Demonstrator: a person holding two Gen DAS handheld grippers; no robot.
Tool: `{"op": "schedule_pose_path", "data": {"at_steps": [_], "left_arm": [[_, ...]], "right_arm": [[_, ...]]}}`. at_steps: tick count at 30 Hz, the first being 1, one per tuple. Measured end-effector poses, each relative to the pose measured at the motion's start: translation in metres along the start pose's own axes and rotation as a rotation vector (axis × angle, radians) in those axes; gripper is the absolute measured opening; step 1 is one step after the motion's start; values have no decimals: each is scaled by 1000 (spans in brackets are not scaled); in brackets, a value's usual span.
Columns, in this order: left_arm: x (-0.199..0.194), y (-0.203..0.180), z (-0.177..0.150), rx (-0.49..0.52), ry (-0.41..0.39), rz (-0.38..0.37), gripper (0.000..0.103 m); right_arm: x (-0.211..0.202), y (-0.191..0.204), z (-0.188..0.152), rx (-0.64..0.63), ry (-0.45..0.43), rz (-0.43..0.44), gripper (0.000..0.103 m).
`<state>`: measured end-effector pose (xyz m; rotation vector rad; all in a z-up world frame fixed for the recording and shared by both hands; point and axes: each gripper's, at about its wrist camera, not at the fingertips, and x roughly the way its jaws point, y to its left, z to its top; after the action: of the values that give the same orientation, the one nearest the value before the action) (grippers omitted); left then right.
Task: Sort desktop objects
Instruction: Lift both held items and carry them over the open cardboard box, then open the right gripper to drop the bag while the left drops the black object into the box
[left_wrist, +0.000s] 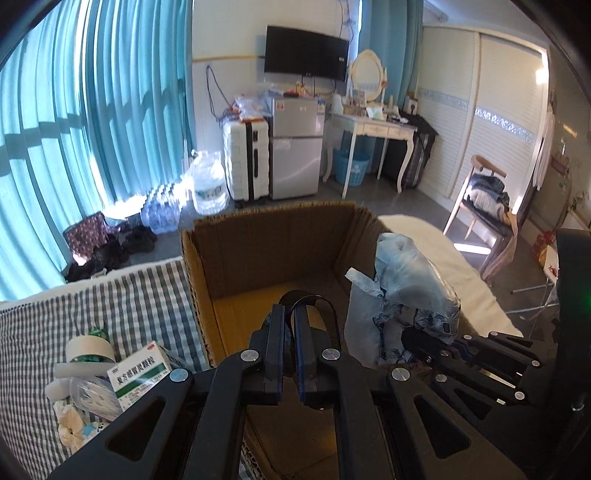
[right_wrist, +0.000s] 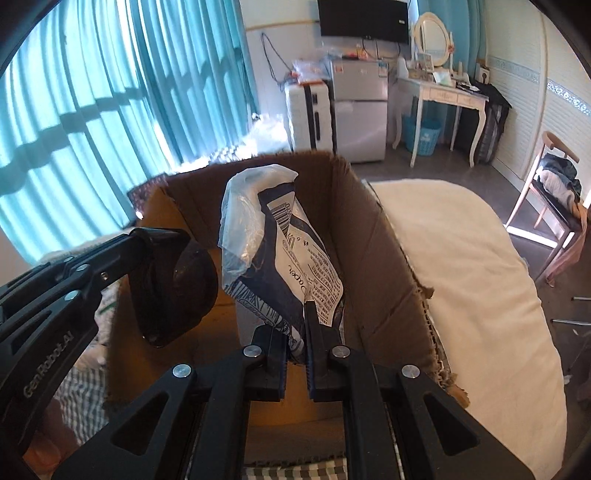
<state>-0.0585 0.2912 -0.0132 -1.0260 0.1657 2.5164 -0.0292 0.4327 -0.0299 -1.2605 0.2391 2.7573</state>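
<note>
Gripped wrapper (right_wrist: 291, 258) over cardboard box (right_wrist: 373, 251)

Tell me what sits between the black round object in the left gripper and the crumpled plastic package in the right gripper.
Nothing solid: in the right wrist view, only a gap showing the brown cardboard box interior separates the black round object from the crumpled plastic package.

Left claw (left_wrist: 289, 314) grips a black object (left_wrist: 325, 314) above the cardboard box (left_wrist: 258, 251).
</note>
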Motion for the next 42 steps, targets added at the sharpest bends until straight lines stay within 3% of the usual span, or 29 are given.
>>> {"op": "schedule_pose_path", "data": {"at_steps": [5, 11, 19, 26, 31, 32, 39, 42], "left_arm": [[28, 7, -4, -11, 106, 14, 5], [45, 6, -15, 16, 180, 38, 5], [41, 3, -14, 33, 171, 29, 6], [23, 3, -3, 36, 100, 28, 10], [-1, 7, 7, 14, 22, 37, 33], [-7, 8, 9, 10, 6, 38, 34], [-43, 21, 20, -43, -124, 42, 89], [-62, 24, 24, -59, -196, 62, 101]], "right_arm": [[13, -1, -3, -12, 75, -6, 7], [35, -5, -14, -40, 187, -33, 7], [46, -5, -24, -76, 244, -85, 8], [24, -11, -14, -17, 149, -67, 13], [4, -7, -9, -27, 54, -111, 21], [-2, -6, -7, -24, 26, -109, 27], [-32, -10, 11, 25, -150, -71, 55], [-50, -5, 12, 22, -230, -70, 64]]}}
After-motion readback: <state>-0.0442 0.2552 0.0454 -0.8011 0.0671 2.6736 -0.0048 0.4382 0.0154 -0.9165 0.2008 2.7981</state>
